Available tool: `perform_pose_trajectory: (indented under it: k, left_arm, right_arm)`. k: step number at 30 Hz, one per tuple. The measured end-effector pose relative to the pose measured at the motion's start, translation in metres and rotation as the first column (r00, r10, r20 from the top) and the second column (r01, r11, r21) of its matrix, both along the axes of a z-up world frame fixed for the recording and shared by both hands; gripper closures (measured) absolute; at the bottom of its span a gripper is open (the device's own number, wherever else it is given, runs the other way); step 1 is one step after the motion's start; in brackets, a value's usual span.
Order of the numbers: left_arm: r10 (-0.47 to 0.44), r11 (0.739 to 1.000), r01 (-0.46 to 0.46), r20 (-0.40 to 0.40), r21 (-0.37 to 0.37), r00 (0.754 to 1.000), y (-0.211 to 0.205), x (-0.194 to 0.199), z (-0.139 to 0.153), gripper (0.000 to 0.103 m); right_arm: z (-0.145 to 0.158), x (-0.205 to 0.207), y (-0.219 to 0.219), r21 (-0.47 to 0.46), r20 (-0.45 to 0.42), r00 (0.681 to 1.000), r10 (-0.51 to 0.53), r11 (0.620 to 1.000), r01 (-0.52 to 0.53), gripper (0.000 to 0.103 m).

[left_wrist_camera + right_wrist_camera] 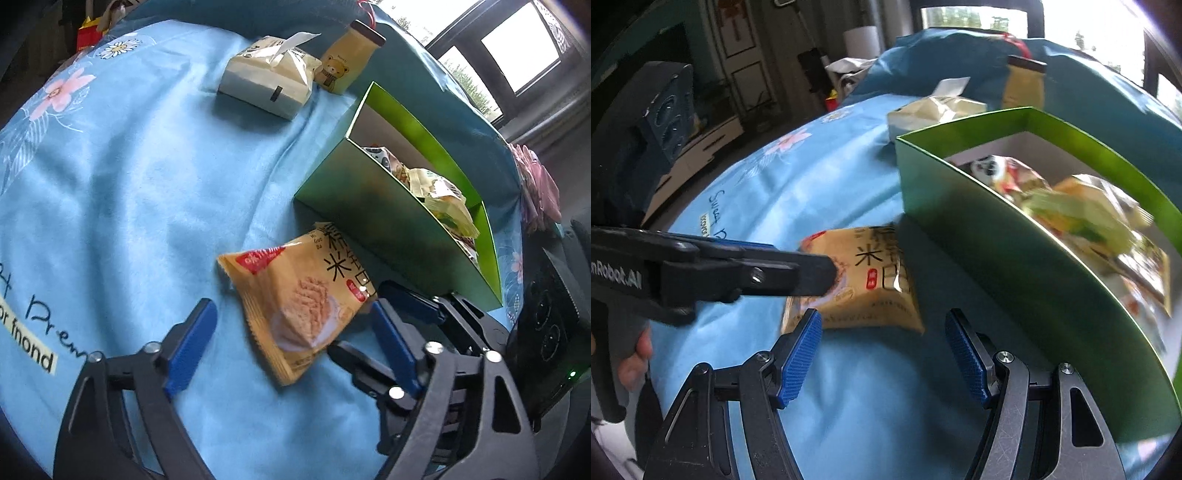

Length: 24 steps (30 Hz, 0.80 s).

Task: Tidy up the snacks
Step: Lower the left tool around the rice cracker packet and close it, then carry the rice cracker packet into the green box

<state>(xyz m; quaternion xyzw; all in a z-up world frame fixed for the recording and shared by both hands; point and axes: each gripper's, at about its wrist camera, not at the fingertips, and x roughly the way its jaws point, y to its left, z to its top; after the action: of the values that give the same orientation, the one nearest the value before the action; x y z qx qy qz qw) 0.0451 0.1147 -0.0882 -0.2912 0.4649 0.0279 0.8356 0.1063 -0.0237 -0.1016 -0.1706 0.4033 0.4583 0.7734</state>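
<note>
An orange rice-cracker snack packet [295, 306] lies on the blue cloth beside a green box [373, 218]. My left gripper [295, 339] is open, its blue pads either side of the packet's near end. My right gripper [882, 354] is open too, just short of the same packet [864, 280]. The right gripper's fingers [406, 302] show in the left wrist view at the packet's right corner. The left gripper [798, 273] reaches over the packet from the left in the right wrist view. The green box [993, 236] holds several snack packets [1082, 214].
A cream tissue pack [266, 81] and a yellow bear-print bottle [343, 62] stand at the far side of the cloth. A blue floral cloth [129, 184] covers the table. A pink flower [539, 188] sits at the right edge.
</note>
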Motion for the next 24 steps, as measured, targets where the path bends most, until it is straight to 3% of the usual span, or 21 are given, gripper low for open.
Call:
perform_pose_trajectory:
  k: [1, 3, 4, 8, 11, 17, 24]
  left_arm:
    - [-0.005, 1.000, 0.005, -0.001, -0.005, 1.000, 0.000, 0.001, -0.001, 0.025]
    - [-0.017, 1.000, 0.017, -0.004, -0.016, 1.000, 0.000, 0.004, -0.005, 0.037]
    - [-0.021, 1.000, 0.021, -0.005, -0.014, 1.000, 0.000, 0.005, -0.005, 0.037]
    - [-0.018, 1.000, 0.018, 0.007, -0.014, 1.000, 0.005, 0.005, -0.006, 0.050]
    - [-0.029, 1.000, 0.029, 0.015, 0.008, 0.999, 0.005, 0.004, -0.003, 0.052]
    - [-0.057, 0.998, 0.056, 0.043, 0.039, 0.997, -0.002, -0.004, 0.012, 0.054]
    - [-0.090, 0.993, 0.080, 0.116, 0.086, 0.989, -0.010, -0.015, 0.051, 0.055]
  right_arm:
    - [-0.002, 0.001, 0.003, -0.008, -0.004, 1.000, 0.010, 1.000, -0.011, 0.033]
    - [-0.008, 0.003, 0.009, -0.021, -0.022, 0.999, 0.038, 0.999, -0.039, 0.034]
    - [-0.008, 0.002, 0.012, -0.018, -0.021, 0.998, 0.052, 0.998, -0.052, 0.035]
    - [-0.008, 0.000, 0.020, -0.020, -0.008, 0.997, 0.073, 0.997, -0.073, 0.059]
    - [-0.007, 0.000, 0.018, -0.001, -0.023, 0.998, 0.055, 0.998, -0.055, 0.070]
    - [0.004, -0.013, 0.016, 0.027, -0.011, 0.999, 0.033, 0.999, -0.032, 0.072]
    - [0.037, -0.026, 0.004, 0.084, 0.038, 0.999, 0.015, 0.996, -0.018, 0.072]
